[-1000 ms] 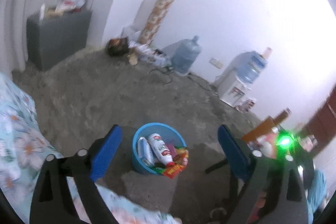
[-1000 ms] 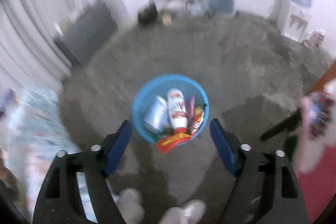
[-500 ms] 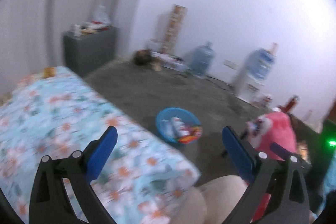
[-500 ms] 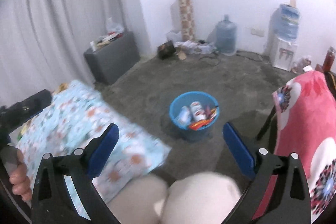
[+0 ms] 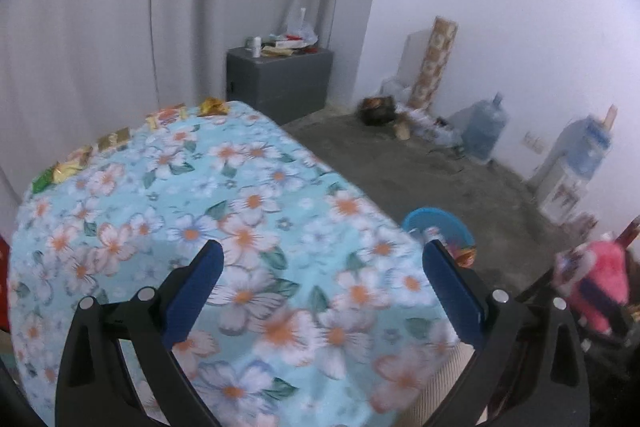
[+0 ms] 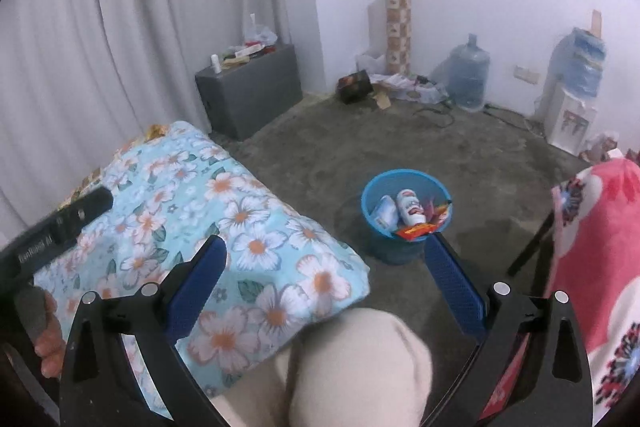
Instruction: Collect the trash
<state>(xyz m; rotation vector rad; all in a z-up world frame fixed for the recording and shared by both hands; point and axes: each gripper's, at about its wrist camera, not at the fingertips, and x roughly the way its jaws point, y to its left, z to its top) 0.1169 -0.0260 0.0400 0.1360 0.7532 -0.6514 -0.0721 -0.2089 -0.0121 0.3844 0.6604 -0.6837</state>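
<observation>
Both tools (image 5: 320,279) (image 6: 326,277) wide apart, empty | bin (image 6: 406,183) bottle label unreadable | wrappers (image 5: 214,105) blurred

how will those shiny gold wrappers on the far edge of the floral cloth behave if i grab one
The crinkled gold foil wrappers look thin and flat, so probably very light and floppy, crumpling under a pinch. Their glossy surface may slip. They lie flush on the light blue floral cloth, so the cloth might bunch up with them.
</observation>
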